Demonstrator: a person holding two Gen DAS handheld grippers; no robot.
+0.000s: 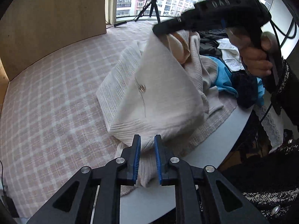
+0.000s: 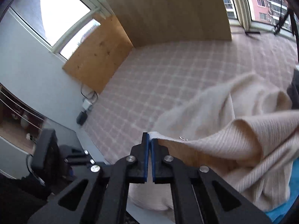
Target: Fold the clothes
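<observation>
pink checked tablecloth point(image 1: 46, 102) under cream sweater point(image 1: 158, 97), windows point(image 1: 130, 0) behind.

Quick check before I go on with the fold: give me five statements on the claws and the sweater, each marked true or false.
1. The right claw is shut on an edge of the cream sweater. True.
2. The left claw is clamped tight on the sweater. False: its fingers stand apart, with knit fabric lying between them.
3. The sweater lies flat on the checked cloth. False: one part is lifted, hanging from the right claw.
4. A blue garment lies in the pile beyond the sweater. True.
5. The cloth under the sweater is plain white. False: it is a pink and white check.
</observation>
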